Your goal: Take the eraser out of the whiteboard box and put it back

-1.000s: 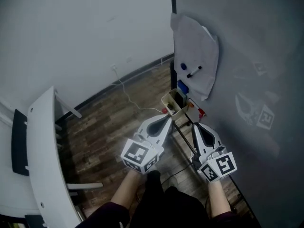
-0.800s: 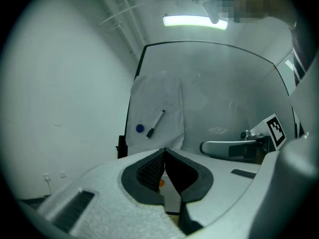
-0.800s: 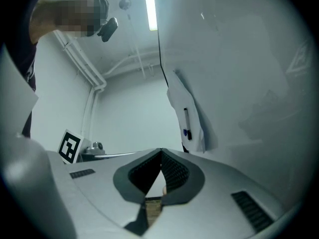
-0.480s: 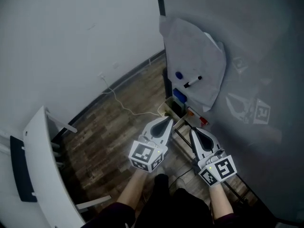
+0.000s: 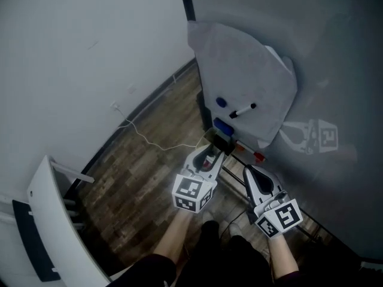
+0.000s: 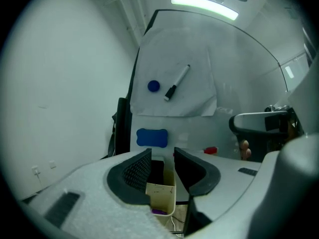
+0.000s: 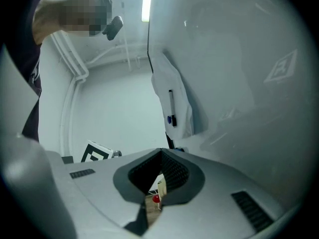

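Observation:
A small beige whiteboard box [image 5: 210, 139] hangs at the foot of the whiteboard, and something dark stands inside it [image 6: 157, 171]. Just above it a blue bone-shaped eraser pad [image 5: 223, 126] [image 6: 152, 138] sticks to the board. My left gripper [image 5: 212, 152] [image 6: 163, 157] reaches over the box [image 6: 162, 197]. Its jaws have just been opening and now stand apart with the box's top in the gap, the pads not pressing on it. My right gripper [image 5: 248, 171] [image 7: 160, 154] hovers to the right, shut and empty.
A paper sheet [image 5: 251, 76] is stuck to the board, with a black marker [image 5: 242, 110] and a round blue magnet [image 5: 221, 102] on it. A red-tipped object [image 5: 258, 156] lies on the ledge right of the box. Below are wood floor, a white cable [image 5: 149, 139] and a white curved desk [image 5: 57, 232].
My left gripper moved forward and down to the box and its jaws opened. The right gripper followed a little way. The head view swung toward the board.

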